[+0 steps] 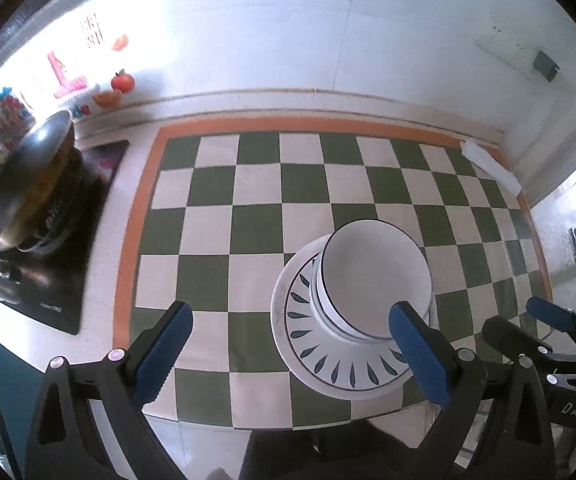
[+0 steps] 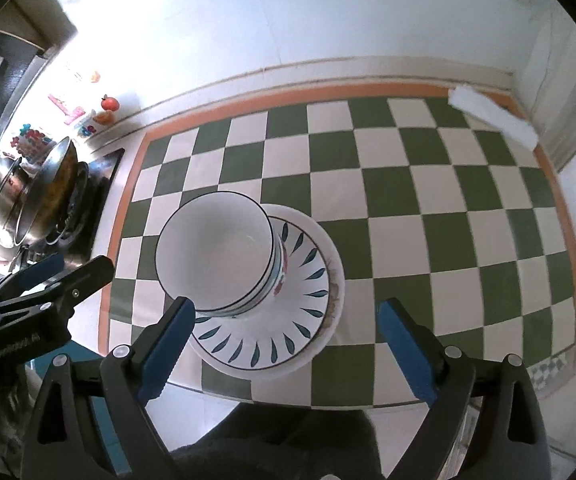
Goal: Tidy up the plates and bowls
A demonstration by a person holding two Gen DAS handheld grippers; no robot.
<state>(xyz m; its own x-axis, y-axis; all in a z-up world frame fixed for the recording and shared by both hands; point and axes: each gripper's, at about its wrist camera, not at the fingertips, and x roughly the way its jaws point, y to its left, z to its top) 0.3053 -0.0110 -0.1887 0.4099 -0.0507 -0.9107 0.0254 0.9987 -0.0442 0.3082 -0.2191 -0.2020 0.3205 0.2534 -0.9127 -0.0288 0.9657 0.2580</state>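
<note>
A stack of white bowls [image 1: 372,280] with dark rims stands on stacked plates [image 1: 316,364] with blue leaf marks, on the checkered mat. The same bowls [image 2: 215,252] and plates [image 2: 308,296] show in the right wrist view. My left gripper [image 1: 288,344] is open and empty, above the near side of the mat, the stack by its right finger. My right gripper [image 2: 288,344] is open and empty, the stack by its left finger. The right gripper also shows at the left view's right edge [image 1: 552,328].
The green and white checkered mat [image 1: 247,184] with an orange border covers the counter. A stove with a steel wok [image 1: 27,184] and pots [image 2: 3,192] stands at the left. A white folded cloth [image 2: 492,120] lies at the far right corner. The wall is behind.
</note>
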